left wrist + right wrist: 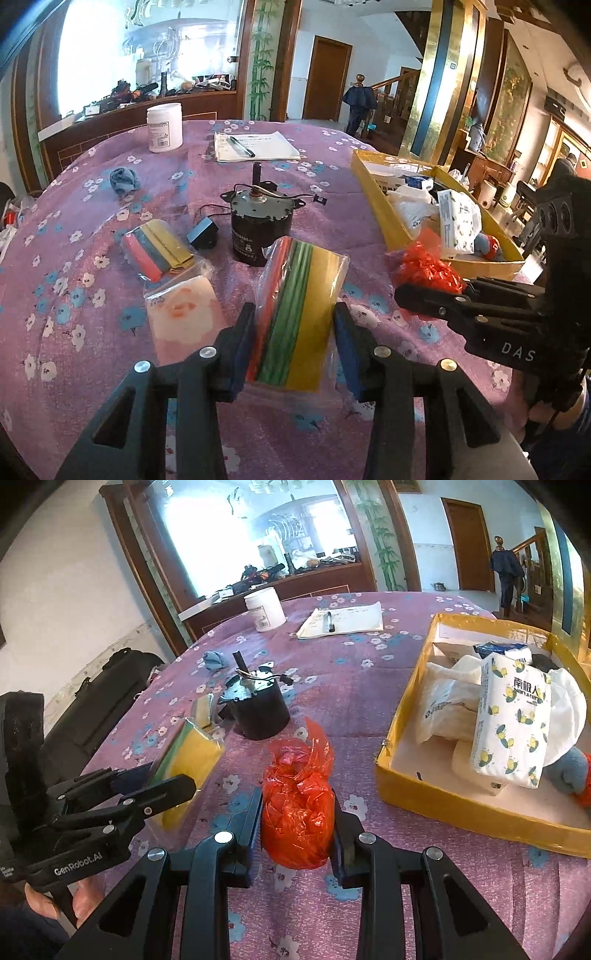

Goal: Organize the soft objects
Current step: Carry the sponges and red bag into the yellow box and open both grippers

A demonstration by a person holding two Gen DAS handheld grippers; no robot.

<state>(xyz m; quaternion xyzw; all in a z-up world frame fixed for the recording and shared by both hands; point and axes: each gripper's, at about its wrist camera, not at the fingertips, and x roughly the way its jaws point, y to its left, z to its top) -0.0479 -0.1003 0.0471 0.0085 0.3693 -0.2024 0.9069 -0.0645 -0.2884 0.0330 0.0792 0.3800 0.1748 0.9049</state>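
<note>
My left gripper (295, 347) is shut on a clear packet of red, green and yellow strips (303, 310), its far end tilted up off the table. It also shows in the right wrist view (192, 760). My right gripper (297, 827) is shut on a crumpled red plastic bag (299, 805), which also shows in the left wrist view (428, 269). A yellow tray (461, 805) to the right holds a tissue pack (513, 716), white bags and a blue plush. A second coloured packet (155, 247), a Santa packet (181, 314) and a blue cloth (123, 179) lie on the table.
A black motor (258, 229) with wires and a small black adapter (201, 236) stand mid-table. A white jar (164, 127) and papers with a pen (255, 146) sit at the far side. The table has a purple flowered cloth (74, 266).
</note>
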